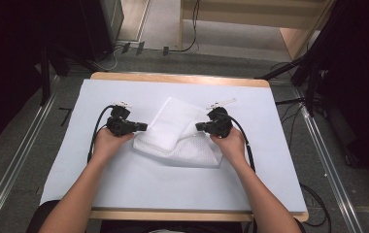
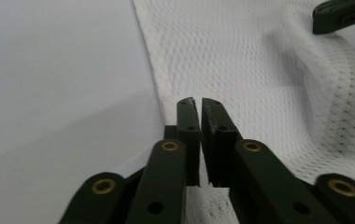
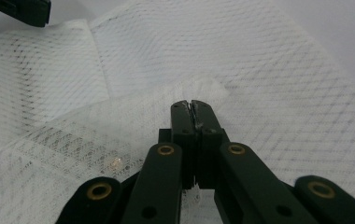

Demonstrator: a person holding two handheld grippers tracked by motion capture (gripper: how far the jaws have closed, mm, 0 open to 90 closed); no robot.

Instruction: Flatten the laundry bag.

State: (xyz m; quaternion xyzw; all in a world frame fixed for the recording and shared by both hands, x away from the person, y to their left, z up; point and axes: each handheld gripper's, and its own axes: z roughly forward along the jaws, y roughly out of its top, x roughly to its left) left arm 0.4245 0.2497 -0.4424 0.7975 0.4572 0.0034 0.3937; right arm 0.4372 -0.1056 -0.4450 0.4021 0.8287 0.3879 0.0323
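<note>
A white mesh cloth (image 1: pixel 173 131) lies partly folded in the middle of the table, one layer turned over another. My left gripper (image 1: pixel 142 127) is at its left edge, jaws closed with the cloth's edge (image 2: pixel 241 60) running in between them. My right gripper (image 1: pixel 199 127) is at the cloth's right side, jaws pressed together on a bunched fold of mesh (image 3: pixel 199 88). In the left gripper view (image 2: pixel 198 100) the right gripper (image 2: pixel 344 16) shows at the top right. In the right gripper view (image 3: pixel 192 103) the left gripper (image 3: pixel 24 10) sits at the top left.
A pale sheet (image 1: pixel 124 184) covers the wooden table (image 1: pixel 173 77). Bare sheet lies in front of and beside the cloth. Black stands (image 1: pixel 313 73) and cables (image 1: pixel 289 111) are on the floor to the right, and metal rails (image 1: pixel 22 155) run along both sides.
</note>
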